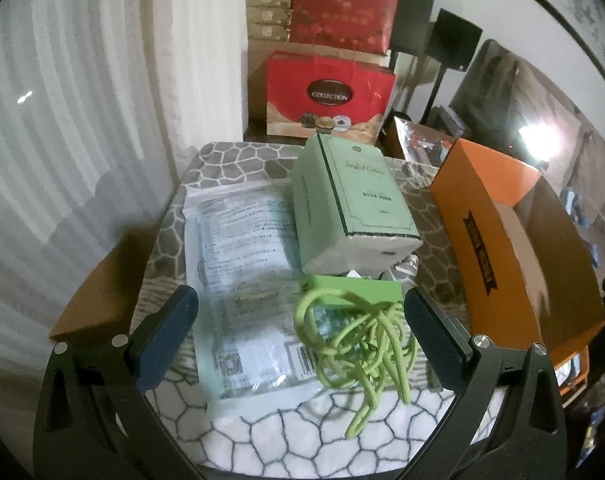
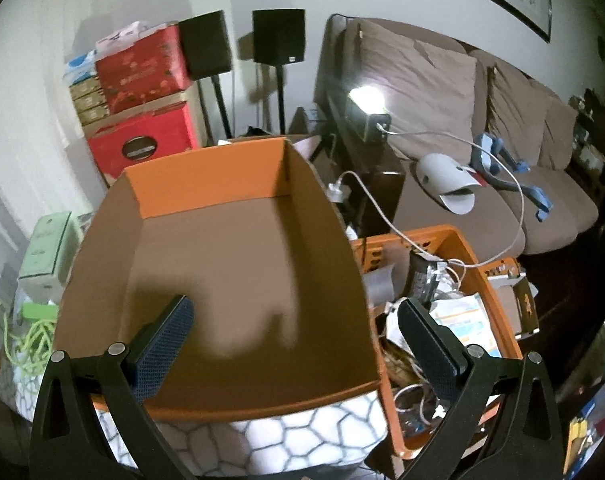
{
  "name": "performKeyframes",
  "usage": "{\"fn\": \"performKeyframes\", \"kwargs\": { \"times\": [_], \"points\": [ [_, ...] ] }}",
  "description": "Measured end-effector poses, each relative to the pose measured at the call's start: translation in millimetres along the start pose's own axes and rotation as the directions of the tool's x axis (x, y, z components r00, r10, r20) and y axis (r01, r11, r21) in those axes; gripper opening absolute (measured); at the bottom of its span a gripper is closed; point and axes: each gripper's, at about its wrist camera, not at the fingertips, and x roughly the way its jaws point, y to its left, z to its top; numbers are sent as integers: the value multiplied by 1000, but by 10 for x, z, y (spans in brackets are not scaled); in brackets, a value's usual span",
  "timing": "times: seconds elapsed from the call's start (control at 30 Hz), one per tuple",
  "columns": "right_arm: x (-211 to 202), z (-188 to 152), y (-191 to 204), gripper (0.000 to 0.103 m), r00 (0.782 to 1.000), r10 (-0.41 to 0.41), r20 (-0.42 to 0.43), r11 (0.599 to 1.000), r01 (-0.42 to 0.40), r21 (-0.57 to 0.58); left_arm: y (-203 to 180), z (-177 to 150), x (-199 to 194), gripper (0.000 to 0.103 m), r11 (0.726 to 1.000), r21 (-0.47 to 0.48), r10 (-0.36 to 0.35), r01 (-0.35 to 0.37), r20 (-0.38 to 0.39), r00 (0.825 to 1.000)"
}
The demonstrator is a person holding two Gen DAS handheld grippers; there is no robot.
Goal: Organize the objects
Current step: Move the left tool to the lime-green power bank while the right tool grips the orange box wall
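On patterned cloth [image 1: 238, 160], mint box [image 1: 354, 208] lies lengthwise away; both grippers [image 1: 298, 336] [image 2: 292, 344] gape empty.

**Table layout, seen from both grippers**

On the table [image 1: 262, 432], a flat plastic packet [image 1: 242, 280] lies left of a tangled cord [image 1: 358, 340]. A small carton [image 1: 350, 204] sits behind the cord, partly on the packet. An open cardboard box [image 2: 222, 272] stands at the table's right. A crate [image 2: 454, 248] of clutter lies right of the box, a sofa [image 2: 482, 128] behind it. Stacked gift boxes [image 1: 326, 92] stand behind the table.
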Motion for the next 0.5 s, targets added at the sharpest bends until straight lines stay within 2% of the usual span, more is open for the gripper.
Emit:
{"fn": "performKeyframes", "kwargs": {
  "times": [0.2,0.5],
  "points": [
    [172,71,-200,90,999,-10,-40,1000,10,12,44,221,126,98,999,-12,-44,44,-19,999],
    [500,133,-427,63,982,68,-175,998,-66,17,-88,606,422,97,995,24,-90,93,-98,991]
  ]
}}
